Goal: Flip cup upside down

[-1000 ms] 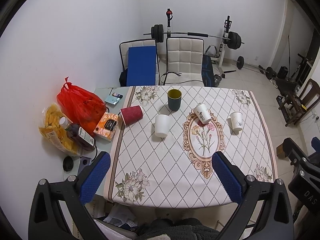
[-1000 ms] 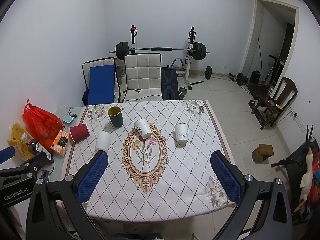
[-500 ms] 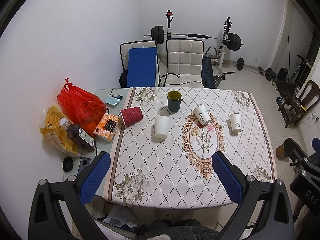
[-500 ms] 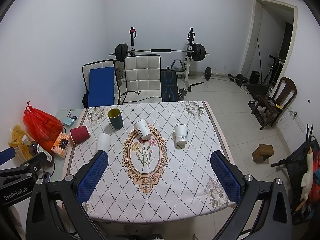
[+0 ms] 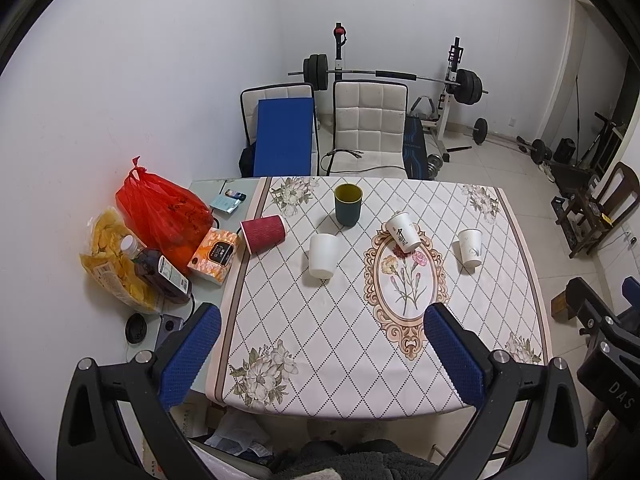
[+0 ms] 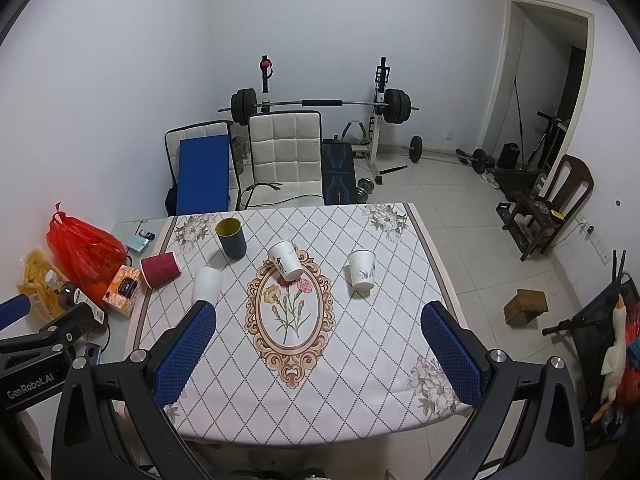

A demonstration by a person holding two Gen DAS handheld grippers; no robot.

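Note:
Several cups stand on the patterned tablecloth [image 5: 360,344]: a dark green cup with a yellow inside [image 5: 348,204], a red ribbed cup [image 5: 264,234] near the left edge, a plain white cup [image 5: 323,255], a white cup with black writing [image 5: 404,232], and a white printed cup [image 5: 470,247]. They also show in the right wrist view: the green cup [image 6: 231,238], red cup [image 6: 161,269], plain white cup [image 6: 207,284], written cup [image 6: 285,260] and printed cup [image 6: 361,269]. My left gripper [image 5: 320,354] and right gripper [image 6: 318,350] are open and empty, above the table's near edge.
A red plastic bag [image 5: 162,210], a bag of chips [image 5: 112,264], a bottle [image 5: 160,272] and an orange tissue box [image 5: 216,254] lie left of the cloth. Two chairs [image 5: 368,128] and a barbell rack [image 5: 400,76] stand behind the table.
Both views have drawn back slightly, so the table and cups sit a little farther off. The cups have not moved and both grippers stay open.

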